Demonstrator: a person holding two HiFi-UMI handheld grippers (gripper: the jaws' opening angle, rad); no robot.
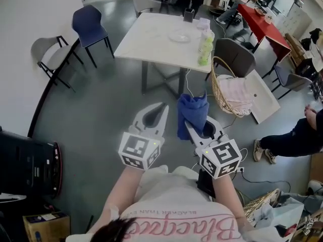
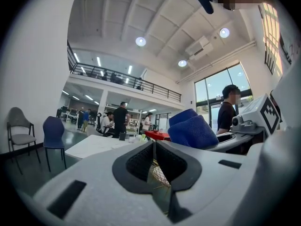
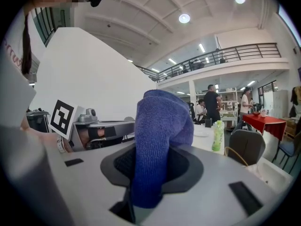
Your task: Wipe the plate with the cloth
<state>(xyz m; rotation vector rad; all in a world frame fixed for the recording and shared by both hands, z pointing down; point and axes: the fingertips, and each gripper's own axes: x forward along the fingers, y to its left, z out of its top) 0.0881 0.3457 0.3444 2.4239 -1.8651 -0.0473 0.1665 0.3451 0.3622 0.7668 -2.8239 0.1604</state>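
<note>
A blue cloth point(image 1: 192, 112) hangs bunched from my right gripper point(image 1: 191, 127), which is shut on it. In the right gripper view the cloth point(image 3: 160, 140) stands up between the jaws and hides their tips. My left gripper point(image 1: 161, 107) is held beside it to the left, shut with nothing in it; its jaws point(image 2: 154, 147) meet. A pale, shallow plate point(image 1: 179, 36) lies on the white table point(image 1: 151, 44), well ahead of both grippers. Both grippers are in the air over the grey floor, short of the table.
A green bottle point(image 1: 205, 49) stands at the table's right edge. A grey chair point(image 1: 237, 57) and a wicker basket point(image 1: 224, 92) with pale cloth in it stand to the right. A blue chair point(image 1: 90, 26) and a grey chair point(image 1: 50, 54) stand on the left. A person's legs point(image 1: 287, 140) are at the far right.
</note>
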